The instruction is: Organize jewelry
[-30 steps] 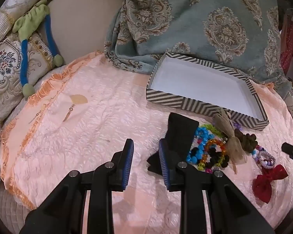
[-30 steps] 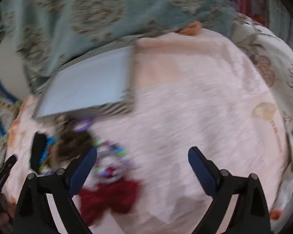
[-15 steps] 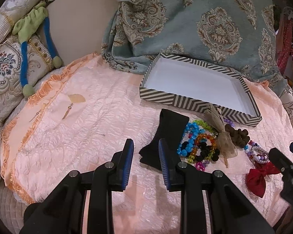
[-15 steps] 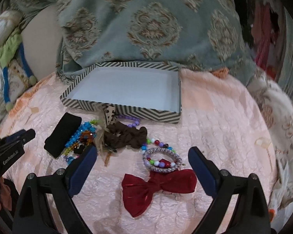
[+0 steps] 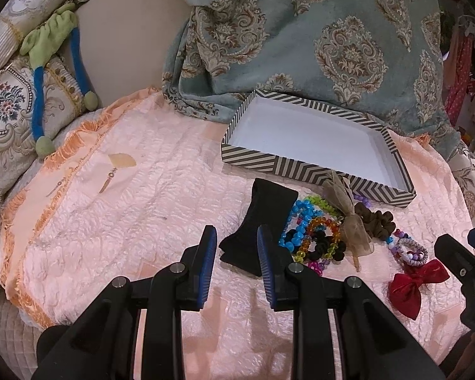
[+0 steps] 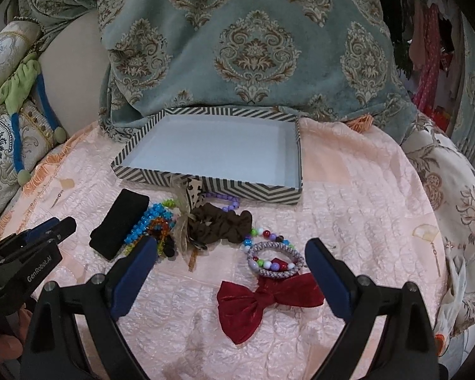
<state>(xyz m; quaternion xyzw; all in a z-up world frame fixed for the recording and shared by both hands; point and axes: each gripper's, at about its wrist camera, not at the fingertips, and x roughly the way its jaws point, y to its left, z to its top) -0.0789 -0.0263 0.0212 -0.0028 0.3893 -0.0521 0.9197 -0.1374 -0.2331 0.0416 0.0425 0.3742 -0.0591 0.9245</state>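
Observation:
A striped box [image 5: 313, 171] with an empty white inside lies on the pink bedspread [image 5: 142, 202]; it also shows in the right wrist view [image 6: 224, 186]. In front of it lie a black pouch [image 5: 259, 221], coloured bead bracelets [image 5: 304, 228], a brown scrunchie [image 6: 221, 224], a grey woven bracelet [image 6: 275, 259] and a red bow [image 6: 262, 300]. My left gripper [image 5: 236, 247] is open a little and empty, just short of the black pouch. My right gripper [image 6: 231, 262] is wide open and empty, above the red bow and the grey bracelet.
A teal patterned blanket [image 6: 253, 41] is heaped behind the box. Embroidered cushions [image 5: 6, 117] and a green and blue plush toy [image 5: 57, 47] lie at the left. The bedspread's fringed edge [image 5: 19, 288] runs along the left. A floral quilt [image 6: 459, 209] lies at the right.
My right gripper swung from the bare right side of the bedspread to face the box and the jewelry. My left gripper drew back a little from the black pouch.

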